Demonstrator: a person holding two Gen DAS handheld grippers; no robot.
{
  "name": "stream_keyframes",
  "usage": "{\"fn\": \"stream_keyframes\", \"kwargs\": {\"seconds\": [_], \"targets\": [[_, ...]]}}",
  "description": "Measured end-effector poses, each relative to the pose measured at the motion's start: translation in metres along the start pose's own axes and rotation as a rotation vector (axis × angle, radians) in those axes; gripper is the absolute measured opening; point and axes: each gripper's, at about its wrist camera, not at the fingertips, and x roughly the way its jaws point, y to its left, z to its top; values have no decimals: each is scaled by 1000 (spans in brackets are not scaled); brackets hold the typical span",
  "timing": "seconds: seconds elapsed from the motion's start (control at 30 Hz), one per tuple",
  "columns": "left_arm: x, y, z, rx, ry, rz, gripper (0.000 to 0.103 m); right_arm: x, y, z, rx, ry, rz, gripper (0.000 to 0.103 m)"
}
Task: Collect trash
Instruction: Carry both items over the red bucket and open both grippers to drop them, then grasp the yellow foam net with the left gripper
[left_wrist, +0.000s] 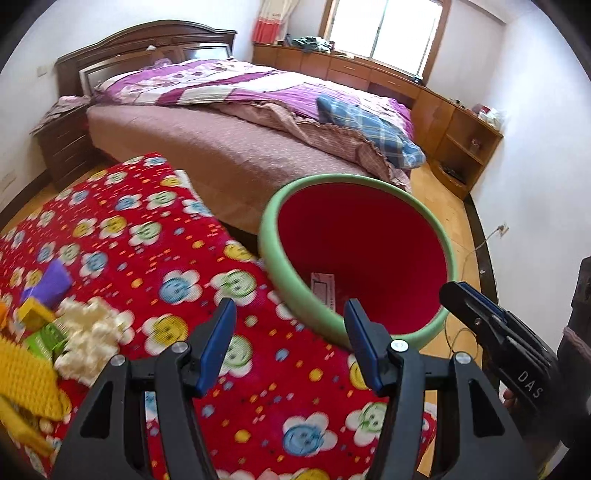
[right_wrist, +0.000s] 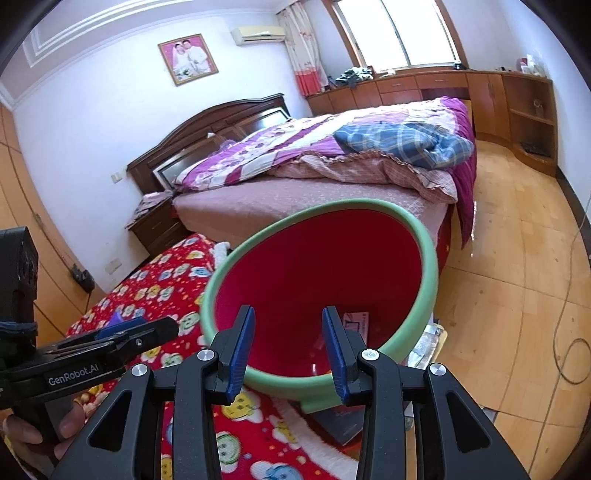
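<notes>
A bin with a green rim (left_wrist: 266, 229) (right_wrist: 430, 251) and a red inside stands tilted at the edge of the table, which has a red flowered cloth (left_wrist: 147, 240). A pink slip of paper (left_wrist: 323, 288) (right_wrist: 356, 321) lies inside the bin. My right gripper (right_wrist: 288, 310) (left_wrist: 458, 291) hangs open over the bin's near rim, with nothing between its pads. My left gripper (left_wrist: 290, 306) (right_wrist: 162, 326) is open and empty over the cloth beside the bin. At the left on the cloth lie crumpled white tissue (left_wrist: 88, 332), a purple scrap (left_wrist: 48, 280), a yellow-green box (left_wrist: 40, 325) and a yellow knitted piece (left_wrist: 26, 376).
A bed (left_wrist: 229, 147) with purple bedding stands behind the table, with a dark nightstand (left_wrist: 62, 144) beside it. Wooden cabinets (left_wrist: 461, 125) line the far wall under the window. A cable (right_wrist: 569, 343) trails over the wooden floor right of the bin.
</notes>
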Motion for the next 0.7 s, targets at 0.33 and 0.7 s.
{"fn": "stream_keyframes", "kwargs": {"seconds": [0.33,0.7], "targets": [[-50,36,-23,-72,-42,69,61,-9,35,-11,-52,14,68,41],[-97,90,-53,-196,-106,184,61,-8,70,-31,-107,64,135,46]]}}
